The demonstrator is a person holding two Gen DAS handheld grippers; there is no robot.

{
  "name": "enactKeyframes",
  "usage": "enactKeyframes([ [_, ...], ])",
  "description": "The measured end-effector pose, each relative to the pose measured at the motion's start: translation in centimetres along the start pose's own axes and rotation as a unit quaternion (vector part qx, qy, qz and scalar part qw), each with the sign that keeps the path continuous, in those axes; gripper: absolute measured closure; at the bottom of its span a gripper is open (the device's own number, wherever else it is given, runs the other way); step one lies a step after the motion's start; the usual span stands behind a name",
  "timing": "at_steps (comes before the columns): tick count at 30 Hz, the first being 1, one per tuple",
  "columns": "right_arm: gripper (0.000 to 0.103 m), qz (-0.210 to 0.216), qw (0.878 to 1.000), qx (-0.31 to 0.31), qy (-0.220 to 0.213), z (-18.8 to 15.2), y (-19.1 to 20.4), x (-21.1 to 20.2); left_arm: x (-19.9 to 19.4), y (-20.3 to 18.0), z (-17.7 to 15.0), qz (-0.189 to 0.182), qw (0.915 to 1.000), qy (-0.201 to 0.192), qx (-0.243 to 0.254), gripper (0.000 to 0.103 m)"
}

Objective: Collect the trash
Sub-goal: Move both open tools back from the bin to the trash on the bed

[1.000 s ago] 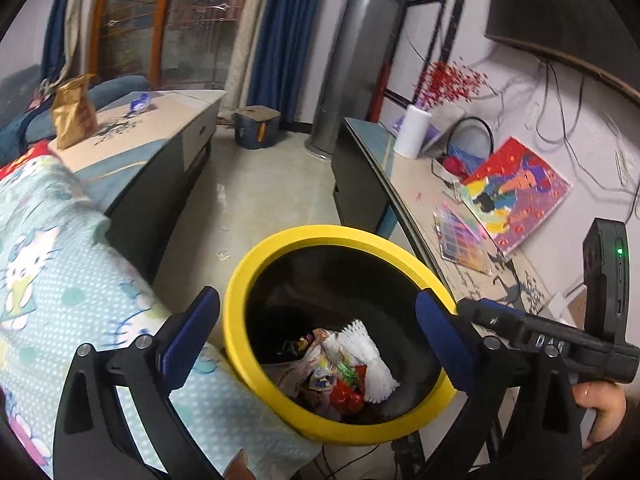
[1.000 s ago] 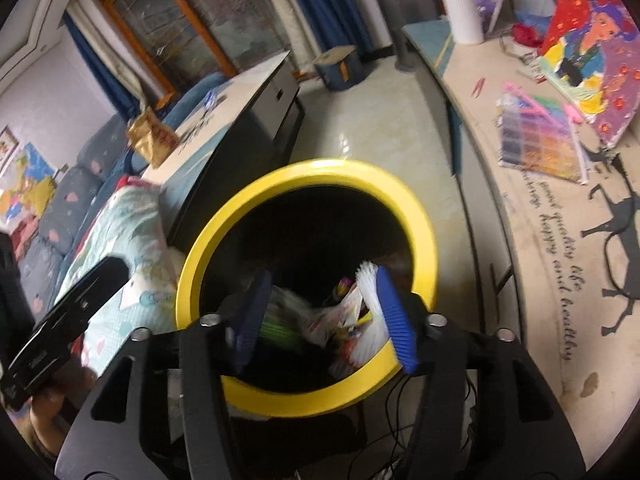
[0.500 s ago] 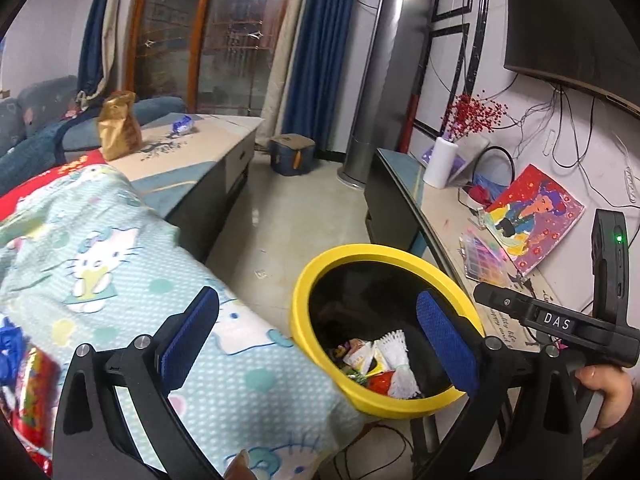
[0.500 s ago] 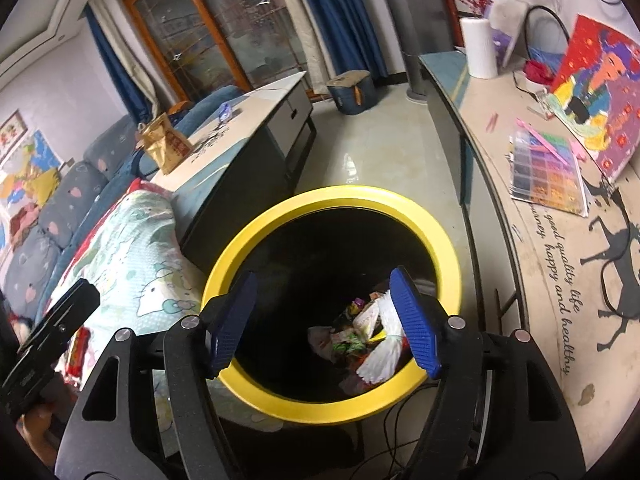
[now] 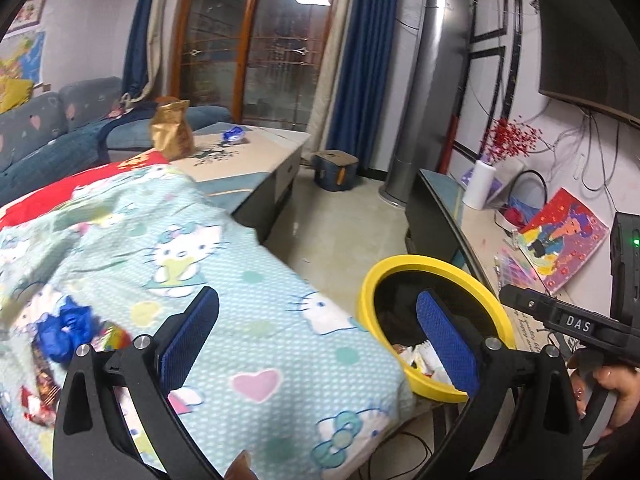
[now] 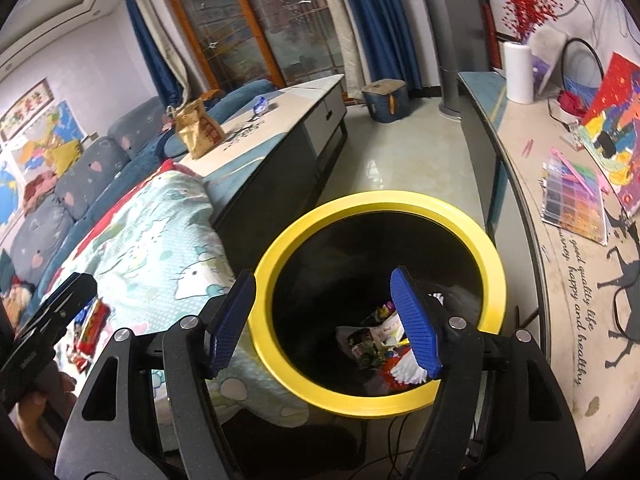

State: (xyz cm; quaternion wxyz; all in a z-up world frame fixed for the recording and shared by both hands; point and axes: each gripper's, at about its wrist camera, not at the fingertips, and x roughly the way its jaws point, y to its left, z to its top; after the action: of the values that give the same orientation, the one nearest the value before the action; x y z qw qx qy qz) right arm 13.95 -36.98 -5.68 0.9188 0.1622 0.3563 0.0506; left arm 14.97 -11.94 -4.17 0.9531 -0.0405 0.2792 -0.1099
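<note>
The black bin with a yellow rim (image 6: 376,198) stands by the bed and holds wrappers and a white ruffled piece (image 6: 384,344). My right gripper (image 6: 323,278) hovers above its mouth, open, nothing between the blue pads. My left gripper (image 5: 316,296) is open wide over the Hello Kitty blanket (image 5: 224,264), the bin rim (image 5: 432,262) at its right. On the blanket at lower left lie a crumpled blue wrapper (image 5: 64,328) and colourful wrappers (image 5: 44,380). The right view shows a red wrapper (image 6: 92,320) there.
A coffee table (image 5: 256,160) beyond the bed carries a brown paper bag (image 5: 172,132) and a small blue wrapper (image 5: 234,134). A long side shelf (image 6: 560,264) at right holds a paper roll, a bead box and a painting. A blue box (image 6: 384,98) sits on the floor.
The left gripper swung left from over the bin to over the blanket, bringing the wrappers there into view. The right gripper's jaws widened and it rose a little above the bin.
</note>
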Motion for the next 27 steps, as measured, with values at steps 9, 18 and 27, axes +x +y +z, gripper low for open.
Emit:
enactKeyframes([
  [9,0.041,0.021,0.999,-0.039,0.001,-0.4,3.2,-0.4,-2.3,2.8,0.1,0.031,0.9992,-0.017,-0.020,0.007],
  [18,0.032,0.040,0.996,-0.074,0.003,-1.0,6.3,-0.5,-4.3,5.0,-0.1,0.056,0.9975,-0.031,-0.030,0.007],
  [27,0.031,0.064,0.992,-0.109,0.012,-1.7,9.7,-0.4,-6.0,7.0,-0.6,0.080,0.9952,-0.040,-0.040,0.007],
])
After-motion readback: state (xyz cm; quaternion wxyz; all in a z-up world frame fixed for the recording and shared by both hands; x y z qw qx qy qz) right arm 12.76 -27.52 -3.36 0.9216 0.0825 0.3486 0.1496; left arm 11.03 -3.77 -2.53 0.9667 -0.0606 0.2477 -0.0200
